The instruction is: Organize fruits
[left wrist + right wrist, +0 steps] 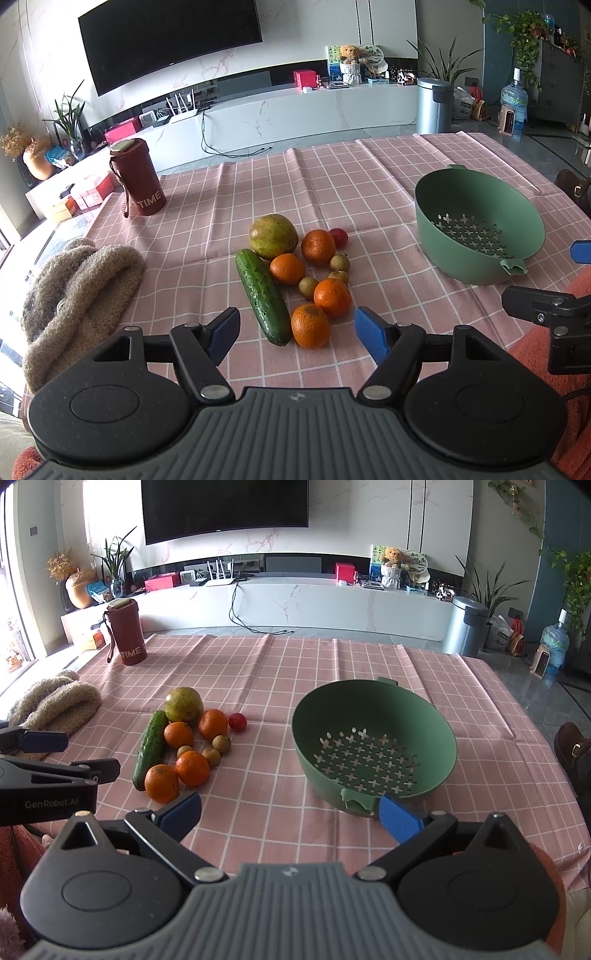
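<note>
A heap of produce lies mid-table: a green-yellow mango [273,236] [183,704], a cucumber [263,296] [150,747], several oranges [310,325] [161,783], small brown longans [308,287] [221,744] and a red tomato [338,237] [237,722]. To their right stands an empty green colander bowl [476,206] [373,701]. My left gripper [297,330] is open just short of the nearest orange. My right gripper [291,814] is open, its right fingertip [400,818] close to the bowl's near handle. Neither holds anything.
A pink checked cloth [332,173] [258,672] covers the table. A dark red tumbler marked TIME [137,177] [125,633] stands far left; a beige fuzzy cloth [77,295] [55,701] lies at the left edge. Orange sleeves show near both grippers.
</note>
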